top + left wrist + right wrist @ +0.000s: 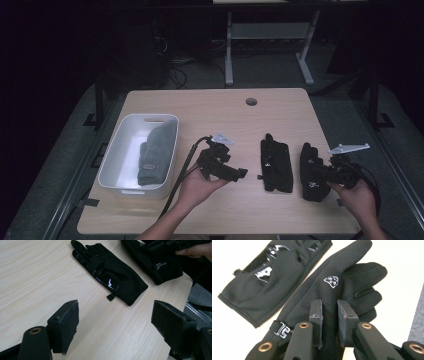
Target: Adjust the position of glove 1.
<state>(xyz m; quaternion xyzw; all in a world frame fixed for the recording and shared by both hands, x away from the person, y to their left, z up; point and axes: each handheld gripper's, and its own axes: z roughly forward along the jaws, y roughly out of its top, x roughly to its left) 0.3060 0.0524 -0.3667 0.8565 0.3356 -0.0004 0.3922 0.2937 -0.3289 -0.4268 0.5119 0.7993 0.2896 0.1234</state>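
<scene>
While your right tool (329, 323) sits low over the right-hand glove (342, 290), its jaws stand close together with a fold of the black fabric between the pads; they look clamped on it, though the gripper view cannot quite confirm the pinch. That glove lies flat on the bench (210, 107), near its right edge, back side up, with a small white emblem by the knuckles and a white-printed tab at the cuff. Its fingers run away from you in the high view, and its cuff end is cut off behind your tool's arms in the right gripper view.

Your left tool (115, 322) hovers with its jaws wide apart, nothing between them, held above bare wood. Ahead of it lies the second glove (110, 272), palm up, with glossy grip patches and a small pull tab at the cuff, just beside the first one and apart from it.

Farther left stands a white bin (116, 150) holding a grey folded cloth (157, 155), whose details are hard to make out in the dim light.
</scene>
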